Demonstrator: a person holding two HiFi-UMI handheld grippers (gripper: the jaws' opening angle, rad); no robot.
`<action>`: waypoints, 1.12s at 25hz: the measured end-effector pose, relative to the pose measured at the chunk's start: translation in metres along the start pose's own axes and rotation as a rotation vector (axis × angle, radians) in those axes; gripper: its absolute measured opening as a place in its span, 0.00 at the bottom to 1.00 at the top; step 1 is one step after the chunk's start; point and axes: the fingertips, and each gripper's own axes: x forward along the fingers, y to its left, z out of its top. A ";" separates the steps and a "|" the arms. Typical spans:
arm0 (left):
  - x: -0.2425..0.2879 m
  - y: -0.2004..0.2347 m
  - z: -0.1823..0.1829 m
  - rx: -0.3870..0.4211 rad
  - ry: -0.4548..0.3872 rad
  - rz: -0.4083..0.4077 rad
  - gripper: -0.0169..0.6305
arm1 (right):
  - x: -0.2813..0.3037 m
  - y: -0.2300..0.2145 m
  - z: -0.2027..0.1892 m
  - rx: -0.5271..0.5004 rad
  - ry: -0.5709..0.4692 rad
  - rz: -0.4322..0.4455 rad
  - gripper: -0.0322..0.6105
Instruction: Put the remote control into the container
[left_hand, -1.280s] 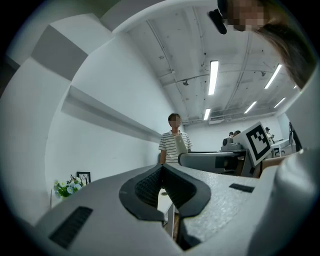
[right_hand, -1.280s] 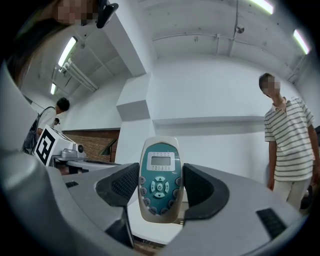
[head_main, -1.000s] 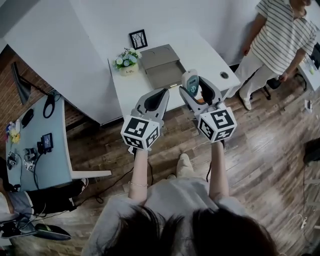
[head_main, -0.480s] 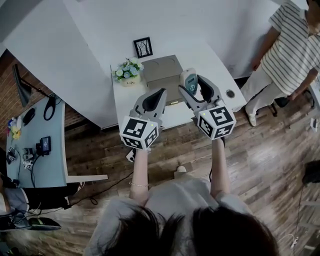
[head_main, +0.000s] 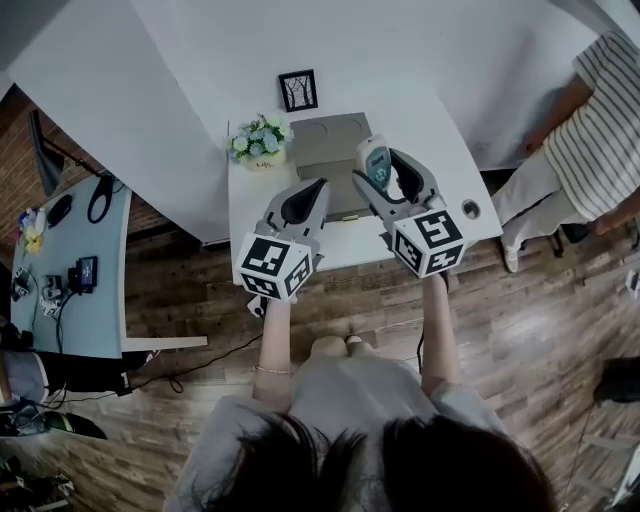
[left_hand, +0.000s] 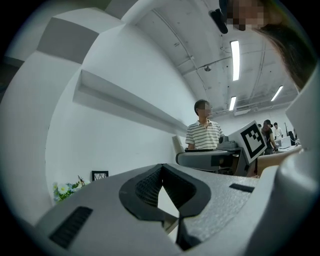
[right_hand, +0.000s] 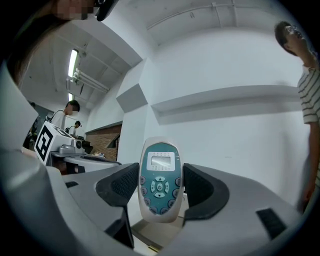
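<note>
**Drop point lay just to the left**

Head view: your right gripper held the remote above the table, at the right edge of the container. Your left gripper hung nearer you.

Left gripper view: jaws closed on nothing.

Right gripper view: jaws clamped the remote's sides, its long axis upright, with the container below and slightly left.
</note>
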 end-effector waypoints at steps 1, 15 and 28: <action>0.002 0.003 -0.003 -0.003 0.009 0.003 0.03 | 0.004 -0.001 -0.003 0.003 0.006 0.007 0.49; 0.046 0.059 -0.060 -0.061 0.141 -0.006 0.03 | 0.078 -0.030 -0.071 0.009 0.188 0.083 0.49; 0.073 0.083 -0.118 -0.138 0.232 0.009 0.03 | 0.121 -0.036 -0.152 0.011 0.382 0.221 0.49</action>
